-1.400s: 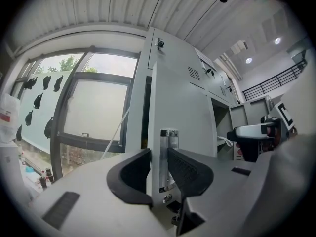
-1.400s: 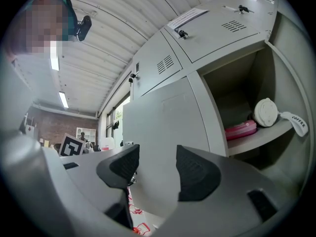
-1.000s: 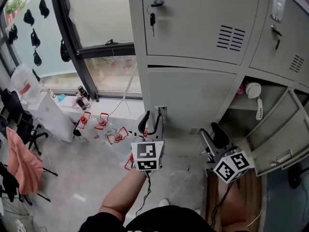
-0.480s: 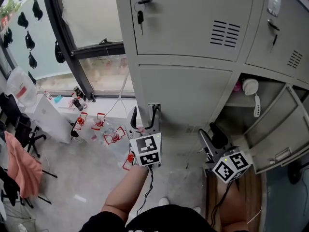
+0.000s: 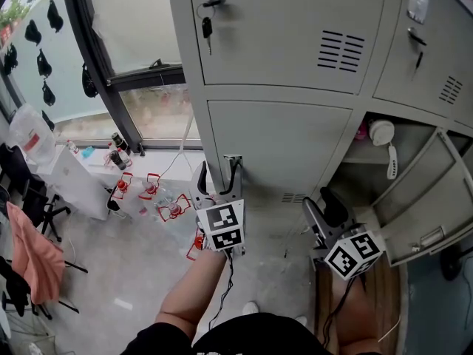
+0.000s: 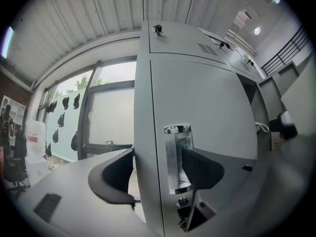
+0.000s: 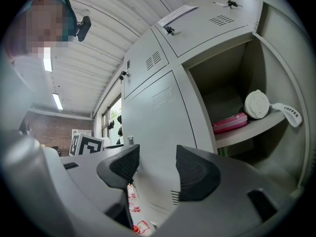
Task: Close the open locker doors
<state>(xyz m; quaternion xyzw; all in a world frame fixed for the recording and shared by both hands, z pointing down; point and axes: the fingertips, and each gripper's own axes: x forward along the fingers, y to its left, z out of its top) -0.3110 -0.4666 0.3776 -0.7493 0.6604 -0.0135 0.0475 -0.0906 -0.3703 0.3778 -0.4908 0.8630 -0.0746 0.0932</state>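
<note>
Left gripper [image 5: 218, 174] fingers have just been opening, loose around the handle [image 6: 177, 157] of the shut door [image 5: 281, 146]. Right gripper [image 5: 319, 205] fingers apart, empty; open door [image 5: 436, 213] remains.

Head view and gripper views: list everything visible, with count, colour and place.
lockers: one bank, grey, ahead
open door: one, grey, lower right
keys: one bunch, dark, upper door
handle: one, silver, lower closed door
round object: one, white, open locker's shelf
flat object: one, pink, same shelf
bottles: several, clear and red, floor by window
cloth: one, pink, far left
left gripper: one, black jaws just been opening, apart, locker corner between them
right gripper: one, black jaws apart, empty
</note>
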